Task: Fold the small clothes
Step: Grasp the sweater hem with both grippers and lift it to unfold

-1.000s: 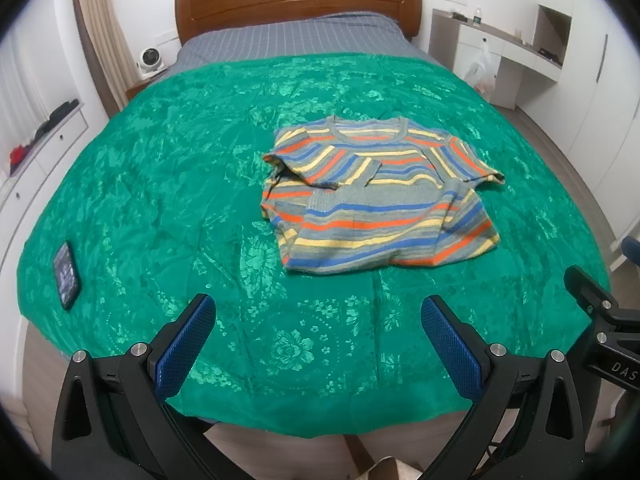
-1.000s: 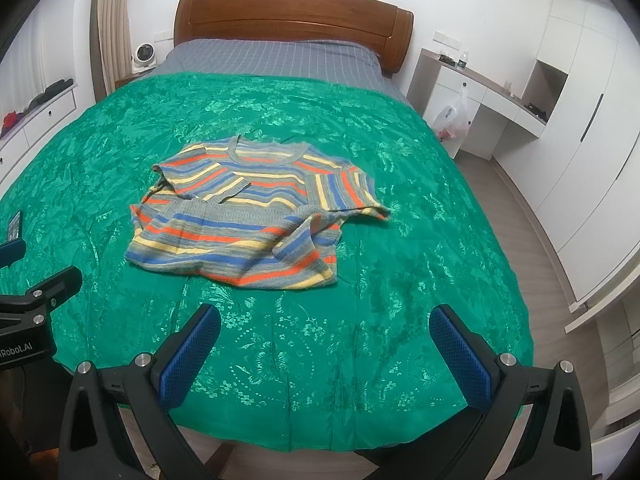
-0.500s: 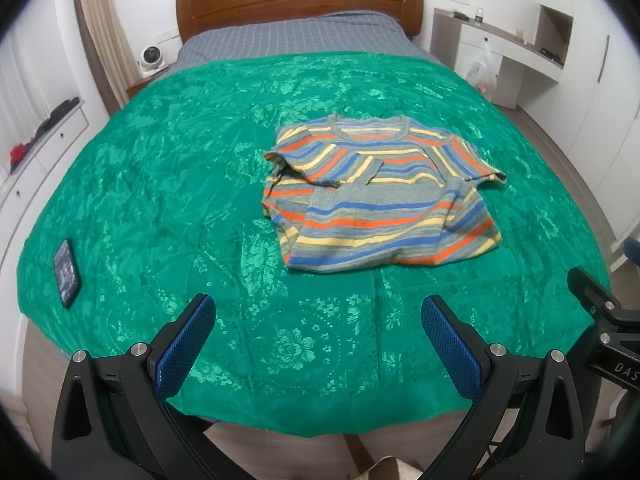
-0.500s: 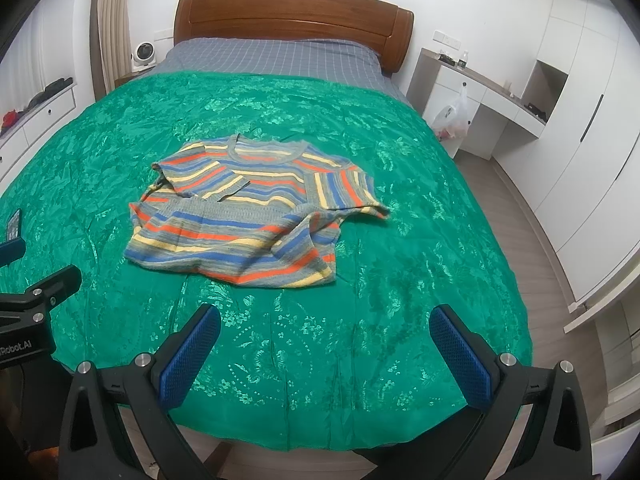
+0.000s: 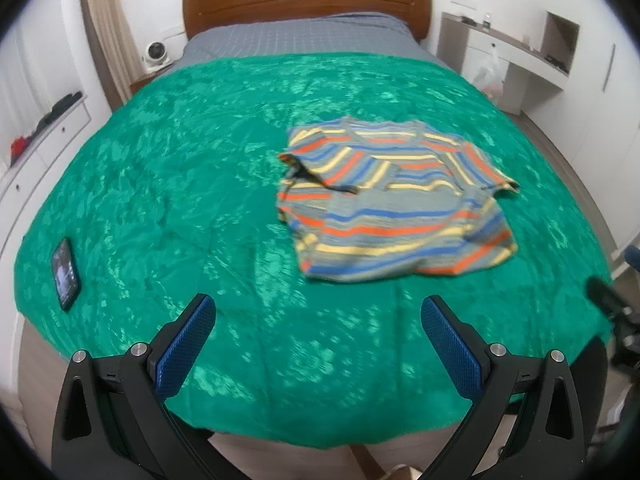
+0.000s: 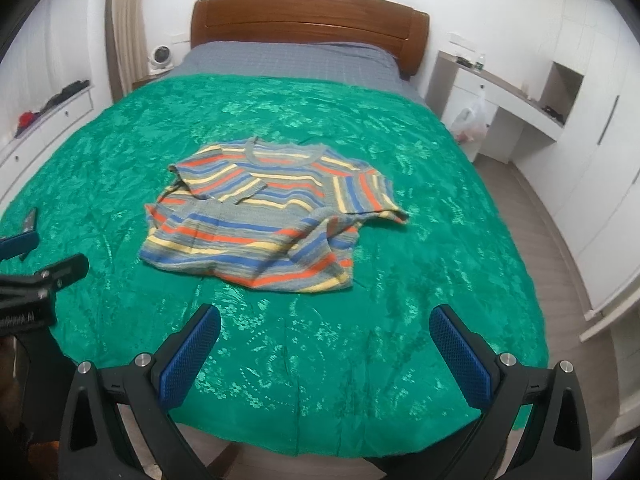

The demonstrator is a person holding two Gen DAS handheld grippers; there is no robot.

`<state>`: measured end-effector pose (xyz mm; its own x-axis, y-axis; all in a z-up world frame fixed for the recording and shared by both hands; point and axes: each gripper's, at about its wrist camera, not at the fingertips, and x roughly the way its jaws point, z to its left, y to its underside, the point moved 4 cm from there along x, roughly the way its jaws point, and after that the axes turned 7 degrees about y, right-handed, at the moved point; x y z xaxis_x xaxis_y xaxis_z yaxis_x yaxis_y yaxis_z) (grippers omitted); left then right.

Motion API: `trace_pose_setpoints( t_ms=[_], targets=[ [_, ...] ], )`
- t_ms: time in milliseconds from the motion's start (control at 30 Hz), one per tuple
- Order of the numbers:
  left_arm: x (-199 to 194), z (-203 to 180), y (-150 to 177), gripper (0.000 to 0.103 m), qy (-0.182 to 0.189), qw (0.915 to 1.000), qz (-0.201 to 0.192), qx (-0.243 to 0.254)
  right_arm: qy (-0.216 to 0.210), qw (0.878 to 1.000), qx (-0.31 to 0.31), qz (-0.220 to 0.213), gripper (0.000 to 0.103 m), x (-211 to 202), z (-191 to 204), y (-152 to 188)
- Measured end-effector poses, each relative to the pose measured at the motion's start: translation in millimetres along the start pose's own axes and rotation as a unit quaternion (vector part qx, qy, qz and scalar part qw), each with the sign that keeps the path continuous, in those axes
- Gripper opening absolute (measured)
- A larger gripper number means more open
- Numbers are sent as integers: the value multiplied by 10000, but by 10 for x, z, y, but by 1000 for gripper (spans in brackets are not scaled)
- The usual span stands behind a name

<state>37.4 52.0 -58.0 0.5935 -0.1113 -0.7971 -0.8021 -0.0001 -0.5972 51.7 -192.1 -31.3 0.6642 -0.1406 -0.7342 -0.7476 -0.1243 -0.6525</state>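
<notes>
While both grippers are hanging back off the foot of the bed, I'm reading this as the approach step: nothing is being gripped. Left gripper (image 5: pixel 318 336) is showing its fingers (image 5: pixel 186 346) spread wide and empty; right gripper (image 6: pixel 325 346) likewise, fingers (image 6: pixel 460 364) wide apart, nothing between them.

Striped sweater (image 6: pixel 272 216) is lying on the green bedspread (image 6: pixel 420 300), roughly mid-bed, at about 1 o'clock from the left gripper and 11 o'clock from the right. It's looking partly folded already: lower body doubled up over the chest, left-side sleeve tucked in, right-side sleeve (image 6: pixel 368 196) sticking out toward 3 o'clock. Left view is blurred, so I'm trusting the right view for detail.

Phone (image 5: pixel 65 274) is sitting at 9 o'clock near the bedspread edge, well apart from the sweater, not in the way.

Next move, as I'm judging it: both grippers are needing to travel forward to the garment, the right one pinching that loose sleeve to bring it inward. Knit looks thick and floppy, so I'm expecting layers to drag; pinching only the top layer matters.
</notes>
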Motion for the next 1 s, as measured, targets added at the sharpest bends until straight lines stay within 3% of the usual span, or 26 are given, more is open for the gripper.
trace_pose_setpoints(
  t_ms=[133, 200, 367, 400, 467, 500, 533, 567, 600, 633, 700, 800, 900, 1000],
  targets=[
    [300, 222, -102, 103, 205, 9996, 187, 79, -341, 9992, 108, -156, 103, 233, -162, -144],
    [682, 313, -213, 103, 208, 9987, 374, 287, -705, 9974, 60, -159, 103, 510, -204, -266],
    [1453, 359, -380, 100, 793, 9924, 938, 121, -1623, 9838, 313, 691, 102, 1526, -186, -560],
    [1599, 299, -412, 95, 812, 9914, 1013, 181, -1667, 9811, 308, 938, 100, 1743, -143, -588],
    [1727, 196, -421, 79, 823, 9902, 1088, 295, -1732, 9762, 331, 1265, 84, 2049, -65, -596],
    [1801, 122, -419, 68, 851, 9889, 1161, 382, -1746, 9730, 372, 1460, 71, 2197, -34, -581],
    [1840, 76, -410, 48, 857, 9880, 1202, 445, -1763, 9702, 417, 1610, 51, 2305, -4, -563],
    [1865, 36, -403, 33, 814, 9881, 1196, 520, -1833, 9674, 437, 1693, 39, 2377, 28, -543],
    [1861, 2, -396, 5, 749, 9888, 1141, 609, -1927, 9669, 373, 1631, 12, 2388, 60, -535],
    [1821, -10, -393, 5, 721, 9896, 1056, 658, -1954, 9682, 291, 1538, 4, 2352, 83, -541],
    [1691, 20, -411, 4, 836, 9909, 845, 638, -2066, 9725, 32, 1075, 4, 2103, 104, -572],
    [1224, 114, -389, 4, 1166, 9903, 368, 663, -2416, 9684, -569, 221, 4, 1485, 110, -576],
    [778, 248, -217, 3, 1296, 9880, 38, 840, -2737, 9481, -1527, -546, 4, 757, 106, -332],
    [545, 435, 181, 4, 1304, 9870, 178, 927, -2562, 9321, -2492, -590, 4, 431, 75, 209]
  ],
)
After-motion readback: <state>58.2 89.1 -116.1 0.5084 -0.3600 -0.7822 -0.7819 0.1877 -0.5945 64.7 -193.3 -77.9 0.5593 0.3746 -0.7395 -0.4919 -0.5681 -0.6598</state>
